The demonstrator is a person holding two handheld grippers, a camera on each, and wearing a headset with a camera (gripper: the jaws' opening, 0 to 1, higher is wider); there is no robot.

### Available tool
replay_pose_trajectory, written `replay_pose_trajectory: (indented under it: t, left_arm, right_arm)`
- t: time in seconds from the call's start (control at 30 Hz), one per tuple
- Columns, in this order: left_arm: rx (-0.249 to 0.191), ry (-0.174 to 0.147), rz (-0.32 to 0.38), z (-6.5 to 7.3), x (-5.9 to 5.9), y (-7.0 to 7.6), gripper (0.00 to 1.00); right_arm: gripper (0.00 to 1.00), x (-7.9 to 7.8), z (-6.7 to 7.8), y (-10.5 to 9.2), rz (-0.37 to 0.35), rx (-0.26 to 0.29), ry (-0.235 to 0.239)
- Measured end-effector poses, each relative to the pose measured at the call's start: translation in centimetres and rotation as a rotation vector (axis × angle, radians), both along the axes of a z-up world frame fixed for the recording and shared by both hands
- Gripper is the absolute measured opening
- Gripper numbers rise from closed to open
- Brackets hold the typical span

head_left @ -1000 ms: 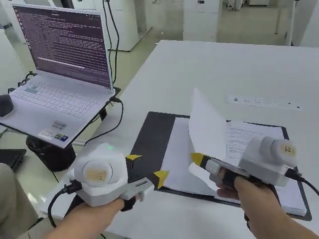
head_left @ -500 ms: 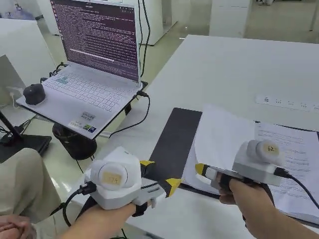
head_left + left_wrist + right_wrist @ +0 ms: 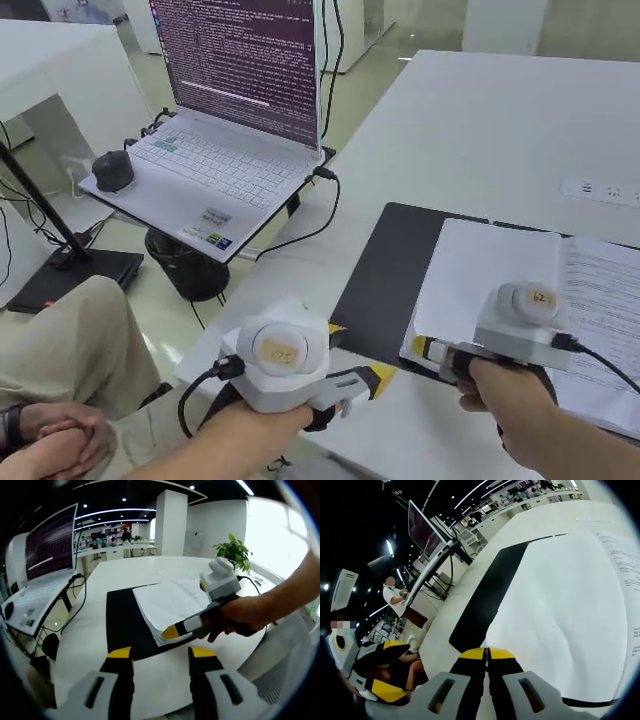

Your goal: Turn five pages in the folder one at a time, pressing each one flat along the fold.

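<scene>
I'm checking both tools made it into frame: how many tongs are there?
2. The left tongs, open, hover off the folder's near-left corner. The right tongs, shut, sit at the near-left corner of the blank page.

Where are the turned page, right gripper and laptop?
turned page [image 3: 490, 275]: head view, middle of its blank side.
right gripper [image 3: 424, 349]: head view, at its yellow tips.
laptop [image 3: 215, 170]: head view, on the keyboard.
</scene>
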State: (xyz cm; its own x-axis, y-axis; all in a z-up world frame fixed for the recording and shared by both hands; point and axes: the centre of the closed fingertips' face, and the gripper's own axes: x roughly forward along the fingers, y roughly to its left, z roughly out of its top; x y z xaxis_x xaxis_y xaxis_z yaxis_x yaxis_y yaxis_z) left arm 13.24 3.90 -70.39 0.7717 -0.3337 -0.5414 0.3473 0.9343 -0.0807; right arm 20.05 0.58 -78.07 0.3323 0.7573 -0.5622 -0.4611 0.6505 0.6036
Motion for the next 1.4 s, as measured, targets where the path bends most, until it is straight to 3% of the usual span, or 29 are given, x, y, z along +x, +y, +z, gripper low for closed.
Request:
replay_pose_trajectory:
  t: [0.27, 0.47, 0.67, 0.73, 0.9, 1.03, 1.2, 1.33, 1.4]
  left_arm:
    - [0.025, 0.016, -0.050, -1.2, 1.2, -1.8, 0.41]
    - [0.032, -0.017, -0.124, -2.1, 3.8, -4.8, 0.37]
    - [0.046, -0.006, -0.130, -4.4, 6.9, -6.7, 0.32]
    - [0.054, 0.025, -0.108, -5.6, 7.5, -6.6, 0.32]
    - [0.057, 0.058, -0.085, -7.3, 7.7, -6.5, 0.32]
    - [0.069, 0.076, -0.062, -8.3, 7.4, -6.1, 0.31]
    - [0.073, 0.036, -0.056, -8.4, 7.4, -6.0, 0.31]
    - [0.064, 0.005, -0.050, -8.4, 7.3, -5.9, 0.31]
    - [0.065, 0.004, -0.051, -8.4, 7.4, -5.8, 0.31]
  right_arm:
    - [0.16, 0.8, 2.9, -0.9, -0.063, 0.184, 0.018]
    - [0.12, 3.2, 4.4, -4.9, -0.115, 0.201, -0.027]
    - [0.09, 6.0, 4.0, -10.2, -0.205, 0.172, -0.034]
    - [0.08, 6.8, 3.8, -11.6, -0.223, 0.168, -0.030]
    - [0.06, 8.1, 3.0, -13.9, -0.266, 0.155, -0.020]
    - [0.03, 7.9, 3.2, -14.2, -0.280, 0.152, -0.015]
    - [0.01, 8.5, 3.1, -14.4, -0.310, 0.171, 0.011]
    - [0.00, 10.5, 2.5, -14.5, -0.358, 0.237, 0.078]
    - [0.00, 11.6, 2.2, -14.6, -0.401, 0.281, 0.130]
